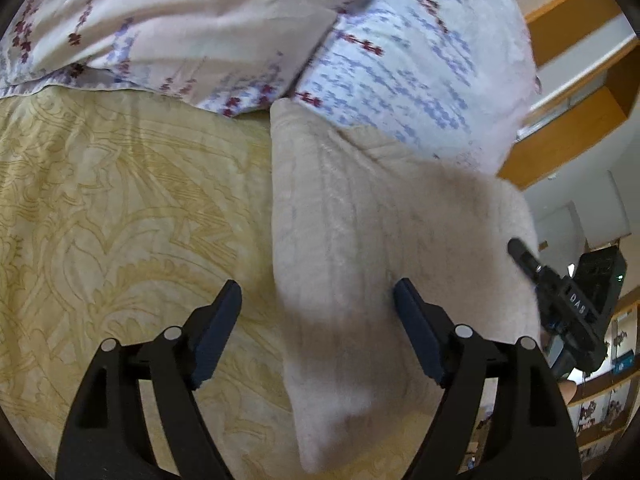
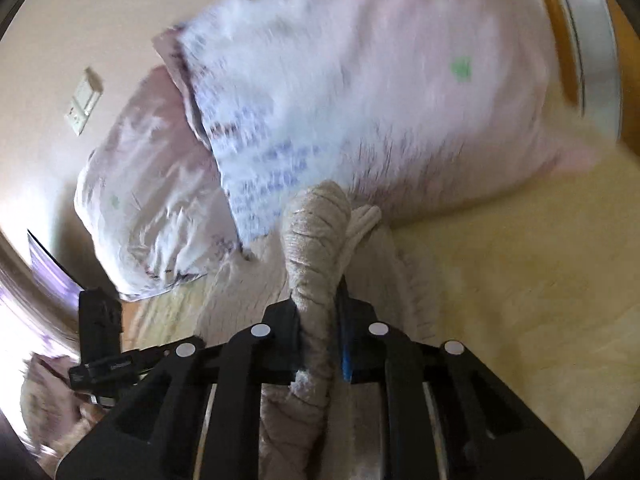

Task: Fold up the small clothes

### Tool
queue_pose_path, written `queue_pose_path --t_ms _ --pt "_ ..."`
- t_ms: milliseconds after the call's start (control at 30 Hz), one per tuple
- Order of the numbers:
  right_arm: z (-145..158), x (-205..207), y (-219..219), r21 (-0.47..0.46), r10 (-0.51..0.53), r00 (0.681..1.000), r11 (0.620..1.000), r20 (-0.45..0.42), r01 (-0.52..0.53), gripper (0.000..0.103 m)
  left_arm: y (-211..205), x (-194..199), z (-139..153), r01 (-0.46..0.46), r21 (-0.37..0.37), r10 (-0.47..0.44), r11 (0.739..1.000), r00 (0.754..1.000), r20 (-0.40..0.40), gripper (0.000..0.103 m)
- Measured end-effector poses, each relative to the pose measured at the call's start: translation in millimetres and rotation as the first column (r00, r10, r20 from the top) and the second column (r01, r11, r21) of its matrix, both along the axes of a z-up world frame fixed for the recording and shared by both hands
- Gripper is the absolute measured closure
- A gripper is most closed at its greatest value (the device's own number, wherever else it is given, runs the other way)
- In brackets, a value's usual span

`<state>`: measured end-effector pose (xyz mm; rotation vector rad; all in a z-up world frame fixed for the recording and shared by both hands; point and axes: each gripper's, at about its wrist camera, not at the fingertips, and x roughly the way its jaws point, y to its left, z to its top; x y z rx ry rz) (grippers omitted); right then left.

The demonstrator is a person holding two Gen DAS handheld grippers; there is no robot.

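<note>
Cream-white knitted garment, soft and ribbed, lies on the pale yellow patterned bedspread, its far end just beside the floral pillows at the head of the bed. In the left wrist view it runs as a long band from the pillows down between the fingers of the left gripper. Those jaws stand wide apart over the cloth, one finger above the bedspread and one above the garment, gripping nothing. The right gripper is pinched tight on a bunched fold of the same knit, which rises in a gathered roll ahead of its fingertips; the left view shows that gripper at the garment's right edge.

The step in hand looks like the first fold: one side has been seized, and the other is not yet taken. The next move probably calls for the left jaws to come down on the near edge and close, so both ends can be carried across together. Blur in the right view hides how much cloth is gathered there.
</note>
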<state>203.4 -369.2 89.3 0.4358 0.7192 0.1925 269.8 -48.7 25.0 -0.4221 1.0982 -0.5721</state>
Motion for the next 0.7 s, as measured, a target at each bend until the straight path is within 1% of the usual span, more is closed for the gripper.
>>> queue_pose_path --t_ms 33,67,133,200,233,300,333,367,400,500,533,567,633,700 --pt "2.4 -1.1 -3.3 -0.033 -0.019 1.0 0.999 0.002 0.019 0.087 -1.9 -1.8 0.6 0.007 0.0 -0.007 1.0 1.0 0.003 0.024" --pt "1.5 -0.3 -7.2 -0.046 -0.032 0.999 0.998 -0.005 0.032 0.088 -5.5 -4.7 1.6 0.018 0.004 -0.019 1.0 1.0 0.008 0.024" --pt "-7.9 6.5 -17.4 -0.051 -0.063 0.997 0.997 -0.042 0.061 0.088 -13.0 -9.6 2.0 0.041 0.019 -0.041 0.999 0.999 0.015 0.024" --pt "-25.9 18.8 -26.1 -0.063 -0.083 0.992 0.995 -0.097 0.077 0.088 -19.3 -12.2 1.1 0.054 0.028 -0.054 0.998 0.998 0.015 0.024" --pt "-41.0 28.5 -31.3 -0.054 -0.088 0.985 0.995 -0.149 0.081 0.087 -21.7 -13.4 0.8 0.057 0.028 -0.057 0.998 0.998 0.013 0.024" --pt "-61.6 37.6 -37.9 -0.007 -0.088 0.972 0.996 -0.218 0.088 0.086 -24.0 -13.6 1.2 0.056 0.023 -0.056 0.998 0.998 0.006 0.024" --pt "-67.4 37.4 -44.9 0.042 -0.091 0.97 0.994 -0.225 0.103 0.085 -23.4 -14.5 1.8 0.053 0.016 -0.053 0.998 0.999 0.0 0.024" --pt "-66.8 32.2 -50.7 0.072 -0.095 0.97 0.991 -0.222 0.113 0.081 -23.6 -14.2 3.2 0.053 0.012 -0.053 0.999 0.999 -0.003 0.024" --pt "-64.2 28.0 -55.1 0.083 -0.107 0.97 0.988 -0.221 0.127 0.081 -22.4 -16.2 5.6 0.055 0.008 -0.055 0.998 0.998 -0.001 0.025" --pt "-53.1 4.8 -69.9 0.127 -0.131 0.972 0.979 -0.194 0.157 0.067 -17.3 -22.1 11.3 0.06 0.008 -0.06 0.998 0.998 0.007 0.025" --pt "-51.5 -3.9 -72.5 0.143 -0.129 0.974 0.977 -0.188 0.157 0.061 -15.7 -25.5 11.5 0.065 0.005 -0.065 0.998 0.998 0.009 0.025" --pt "-49.6 -16.1 -74.1 0.166 -0.122 0.976 0.974 -0.179 0.152 0.059 -14.5 -28.6 11.3 0.067 0.004 -0.068 0.998 0.998 0.01 0.025" --pt "-46.5 -34.8 -73.9 0.183 -0.108 0.98 0.973 -0.167 0.138 0.059 -12.0 -36.2 9.5 0.072 0.0 -0.072 0.997 0.997 0.008 0.025" --pt "-45.2 -54.8 -69.8 0.21 -0.076 0.981 0.971 -0.176 0.113 0.059 -13.3 -41.8 7.3 0.08 -0.004 -0.08 0.997 0.997 0.002 0.025"
